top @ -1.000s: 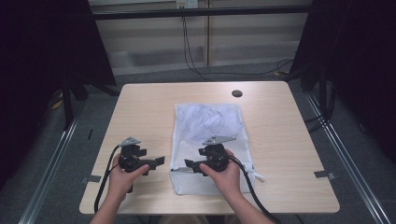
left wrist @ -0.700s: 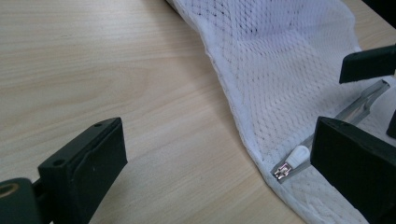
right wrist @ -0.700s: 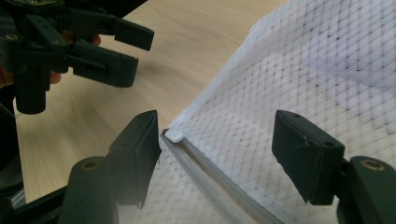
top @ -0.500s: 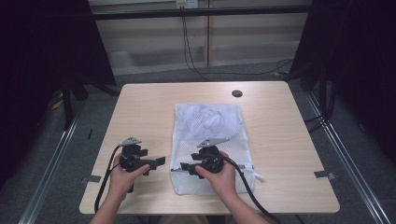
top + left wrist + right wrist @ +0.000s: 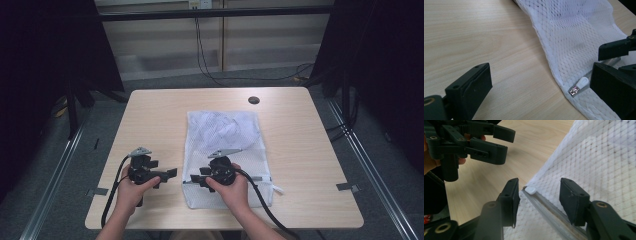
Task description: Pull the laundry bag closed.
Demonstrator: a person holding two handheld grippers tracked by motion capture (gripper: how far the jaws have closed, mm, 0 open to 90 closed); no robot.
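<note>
A white mesh bag (image 5: 225,155) lies flat mid-surface (image 5: 150,120), zipper pull (image 5: 531,190) between the half-open, closing right claw (image 5: 539,200), untouched, while the left claw (image 5: 167,175) hovers open beside it.

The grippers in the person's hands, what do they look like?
Both the left gripper and the right gripper are black, with two flat blocky jaws dotted with small screw holes. Each carries a grey three-cornered plate on top and trails a thick black cable. The forearms are bare.
</note>
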